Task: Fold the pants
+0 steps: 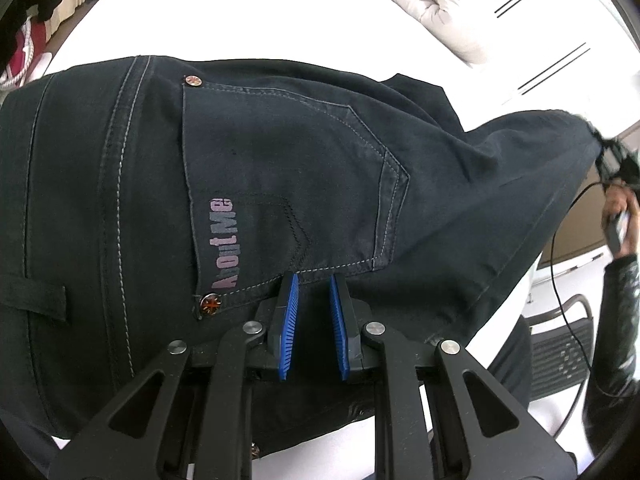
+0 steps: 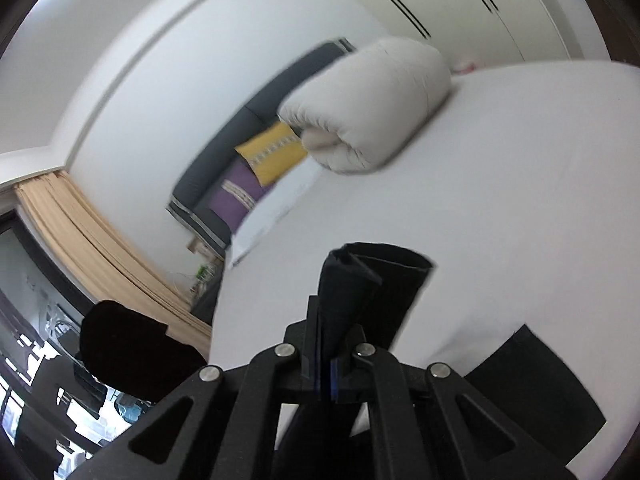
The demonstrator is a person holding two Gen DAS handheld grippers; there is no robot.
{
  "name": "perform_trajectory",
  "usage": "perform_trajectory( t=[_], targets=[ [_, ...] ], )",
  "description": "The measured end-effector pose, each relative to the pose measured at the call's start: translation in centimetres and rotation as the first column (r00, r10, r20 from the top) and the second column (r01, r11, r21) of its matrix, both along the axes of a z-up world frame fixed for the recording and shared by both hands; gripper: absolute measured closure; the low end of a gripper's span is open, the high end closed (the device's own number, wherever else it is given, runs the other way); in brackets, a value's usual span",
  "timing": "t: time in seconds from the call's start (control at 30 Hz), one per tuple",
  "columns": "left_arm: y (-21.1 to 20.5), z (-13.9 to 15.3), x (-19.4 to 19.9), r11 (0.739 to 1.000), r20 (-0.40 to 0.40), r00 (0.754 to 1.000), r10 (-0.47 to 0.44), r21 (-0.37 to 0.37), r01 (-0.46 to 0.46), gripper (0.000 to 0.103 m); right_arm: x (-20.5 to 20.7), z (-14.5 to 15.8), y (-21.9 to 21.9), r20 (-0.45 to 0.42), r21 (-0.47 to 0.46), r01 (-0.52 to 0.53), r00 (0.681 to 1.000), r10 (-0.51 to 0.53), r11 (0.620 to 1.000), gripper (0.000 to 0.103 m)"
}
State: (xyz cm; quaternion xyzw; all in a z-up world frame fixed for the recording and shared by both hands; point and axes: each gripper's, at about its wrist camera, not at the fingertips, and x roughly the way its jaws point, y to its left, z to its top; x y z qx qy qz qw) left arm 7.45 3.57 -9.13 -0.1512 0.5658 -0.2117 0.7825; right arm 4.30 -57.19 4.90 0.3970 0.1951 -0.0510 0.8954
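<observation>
On the white bed sheet (image 1: 280,12), dark denim pants (image 1: 248,168) lie seat-up. Left gripper (image 1: 314,280) pinches fabric at 6 o'clock, below the pocket. Right gripper (image 2: 330,320) is clamped on the leg end (image 2: 360,276), lifted toward 3 o'clock. Fold just started; lengthwise folds remain.

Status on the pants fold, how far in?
Early. Done: pants laid out on the bed, back pocket up. In hand: left gripper pins the waist end; right gripper is shut on the leg end, lifted off the bed. Left: carry the leg end across, lay it down, finish the fold.
</observation>
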Motion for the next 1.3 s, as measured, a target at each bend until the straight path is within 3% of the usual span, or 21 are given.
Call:
perform_trajectory(
  t=[0.07,0.13,0.23,0.3,0.37,0.67,0.77,1.0,1.13,1.3],
  targets=[
    [0.2,-0.1,-0.1,1.000,0.002,1.000,-0.007,-0.004,0.007,0.087,-2.4,-3.2,-1.3,-0.044,0.051,0.064,0.997,-0.062,0.997,0.099],
    [0.3,-0.1,-0.1,1.000,0.001,1.000,-0.011,-0.011,0.011,0.087,-5.3,-8.6,-3.4,-0.116,0.169,0.155,0.984,-0.137,0.973,0.099],
    [0.7,-0.1,0.1,1.000,0.000,1.000,-0.016,-0.012,0.016,0.087,-9.3,-17.7,-5.8,-0.298,0.290,0.325,0.925,-0.238,0.900,0.099],
    [0.6,0.0,0.2,1.000,-0.001,1.000,-0.019,-0.004,0.019,0.087,-11.1,-21.1,-6.2,-0.318,0.354,0.363,0.913,-0.254,0.862,0.100],
    [0.7,0.1,0.3,1.000,-0.002,1.000,-0.017,0.000,0.017,0.087,-11.4,-21.3,-6.1,-0.285,0.359,0.368,0.918,-0.275,0.858,0.101],
    [-0.8,0.6,0.3,1.000,-0.002,1.000,-0.023,0.014,0.023,0.087,-8.6,-18.9,-5.2,-0.318,0.272,0.354,0.911,-0.264,0.895,0.099],
    [-1.2,0.6,0.4,0.999,0.000,0.999,-0.034,0.019,0.034,0.087,-8.5,-18.6,-5.2,-0.321,0.281,0.365,0.907,-0.271,0.888,0.099],
    [-1.2,0.9,0.4,0.999,0.009,0.999,-0.044,0.013,0.044,0.087,-11.9,-21.0,-5.4,-0.286,0.338,0.377,0.914,-0.287,0.863,0.100],
    [-0.6,0.7,0.5,0.999,0.010,0.999,-0.039,-0.019,0.039,0.087,-13.9,-21.5,-5.3,-0.263,0.381,0.373,0.921,-0.288,0.846,0.096],
    [-0.3,0.6,0.3,0.999,0.014,0.999,-0.041,-0.033,0.042,0.087,-15.5,-20.4,-5.9,-0.283,0.317,0.425,0.896,-0.343,0.848,0.094]
  ],
)
